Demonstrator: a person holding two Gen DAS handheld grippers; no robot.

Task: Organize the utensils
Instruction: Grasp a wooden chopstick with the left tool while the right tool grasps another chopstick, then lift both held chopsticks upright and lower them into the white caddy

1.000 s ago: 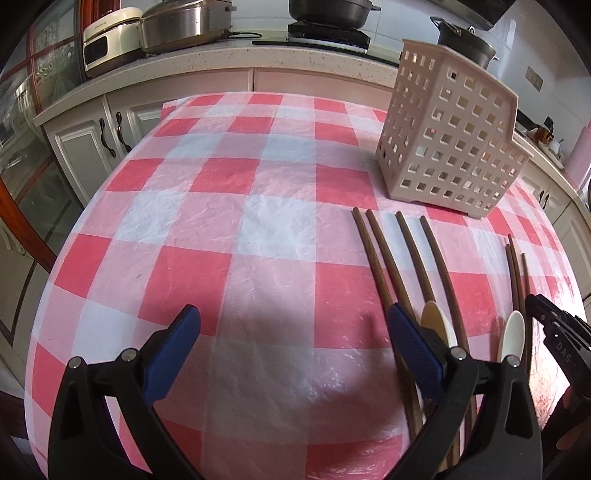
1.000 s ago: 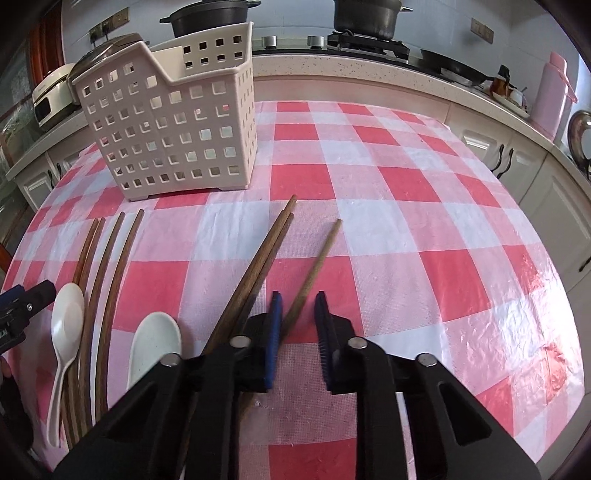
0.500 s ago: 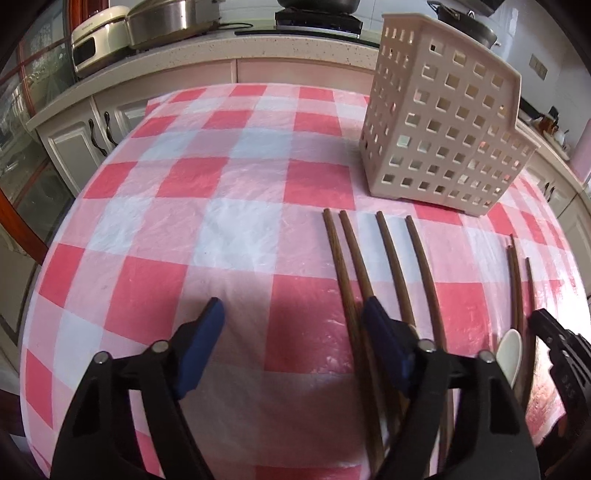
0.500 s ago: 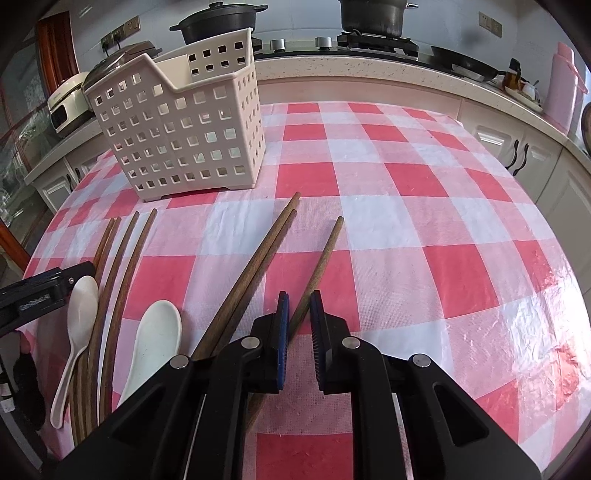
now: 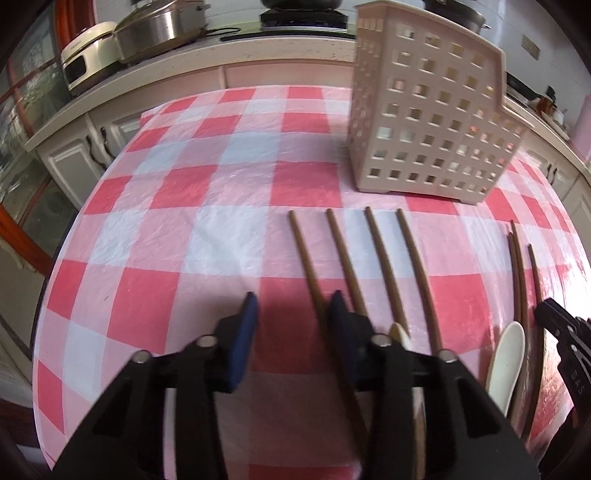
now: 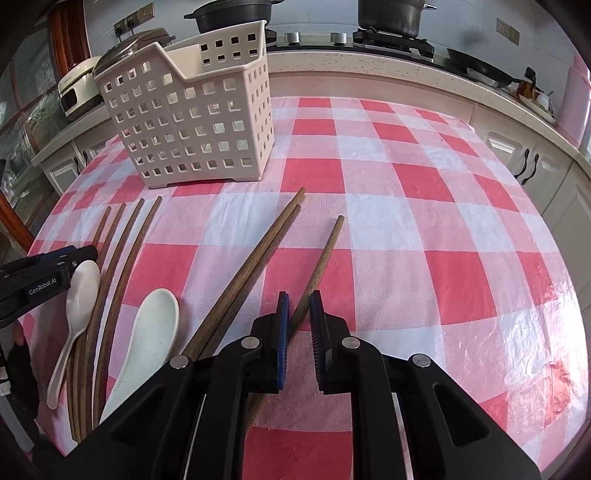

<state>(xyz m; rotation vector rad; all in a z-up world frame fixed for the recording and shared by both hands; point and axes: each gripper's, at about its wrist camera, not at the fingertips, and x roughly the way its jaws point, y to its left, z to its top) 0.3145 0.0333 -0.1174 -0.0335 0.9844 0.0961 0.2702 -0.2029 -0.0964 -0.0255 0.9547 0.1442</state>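
The checked tablecloth [image 5: 166, 221] carries a perforated beige utensil caddy [image 5: 424, 129], upright, at about 1 o'clock from the left tongs [image 5: 293, 325] and 11 o'clock from the right tongs [image 6: 299, 328]. Behind it runs a counter with a rice cooker [image 5: 85, 62], a lidded steel pan [image 5: 159, 26] and a black pot [image 6: 229, 14].

Four brown chopsticks [image 5: 384, 266] fan out at 12 to 1 o'clock ahead of the left tongs, their far tips just short of the caddy. A cream spoon [image 6: 79, 295] lies across their near ends, its bowl right beside the left tongs' right finger. A second white spoon [image 6: 147, 339] lies to the right of the fan, between it and a touching pair of chopsticks [image 6: 258, 258].

The left tongs are released – their jaws have just been closing, with bare cloth in the gap. The leftmost of the four runs down to the inner edge of the right pad [image 5: 341, 332], while the left pad stands apart from it.

The right tongs are clenched narrow on a lone chopstick [image 6: 325, 251] – it passes between the blue pads, lies on the cloth and points to 1 o'clock.
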